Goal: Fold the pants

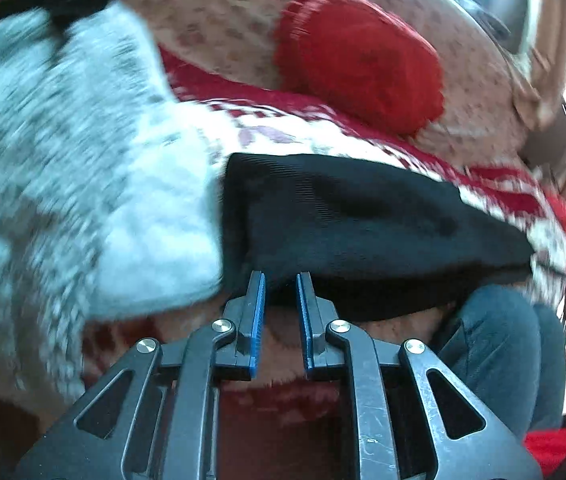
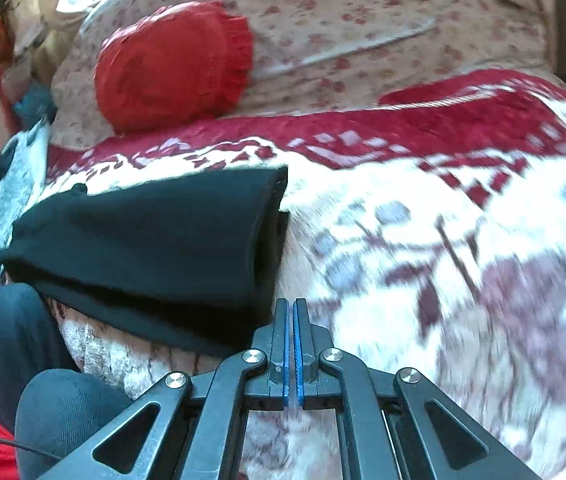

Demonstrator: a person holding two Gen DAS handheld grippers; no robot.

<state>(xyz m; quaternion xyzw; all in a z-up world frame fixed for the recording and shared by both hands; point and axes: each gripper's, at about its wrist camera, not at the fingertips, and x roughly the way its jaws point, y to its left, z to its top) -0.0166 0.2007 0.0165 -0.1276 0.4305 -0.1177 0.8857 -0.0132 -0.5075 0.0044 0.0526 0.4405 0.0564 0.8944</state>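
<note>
The black pants (image 1: 355,224) lie folded into a compact bundle on a red and white patterned blanket (image 1: 495,184). In the right wrist view the pants (image 2: 151,240) sit left of centre. My left gripper (image 1: 281,276) is open, its blue-padded fingers a small gap apart, with the tips at the near edge of the pants and nothing between them. My right gripper (image 2: 290,302) is shut with its pads together and empty, its tips just right of the bundle's near right corner.
A grey and white speckled fuzzy garment (image 1: 63,168) lies left of the pants. A round red cushion (image 2: 171,64) rests against a floral sheet (image 2: 363,20) behind. The person's legs in blue jeans (image 1: 499,352) are at the near edge.
</note>
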